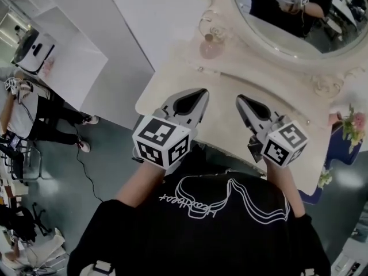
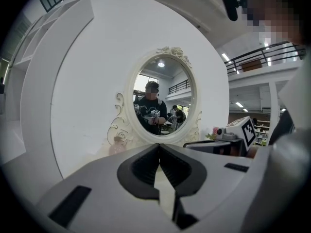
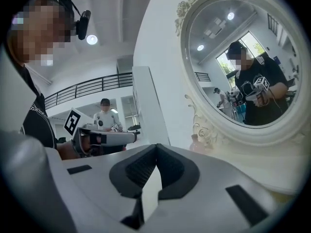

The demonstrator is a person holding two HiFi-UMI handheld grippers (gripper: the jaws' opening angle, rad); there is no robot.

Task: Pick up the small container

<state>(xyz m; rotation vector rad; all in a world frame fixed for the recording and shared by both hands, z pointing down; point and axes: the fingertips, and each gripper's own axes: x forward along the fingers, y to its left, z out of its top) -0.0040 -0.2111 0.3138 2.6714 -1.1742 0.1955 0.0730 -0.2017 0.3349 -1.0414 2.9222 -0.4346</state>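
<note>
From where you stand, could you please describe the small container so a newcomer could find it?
Find the oval mirror on the cream dressing table. The small container stands at the left foot of its ornate frame. It alone is rounded and pink against the cream scrollwork.

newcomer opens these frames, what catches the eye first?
The big oval mirror in a carved cream frame at the back of the dressing table, with the person reflected in it. Next, the two marker-cubed grippers side by side above the table's front, left gripper and right gripper, both with jaws together on nothing. The small pink container stands by the mirror's left foot, untouched.
</note>
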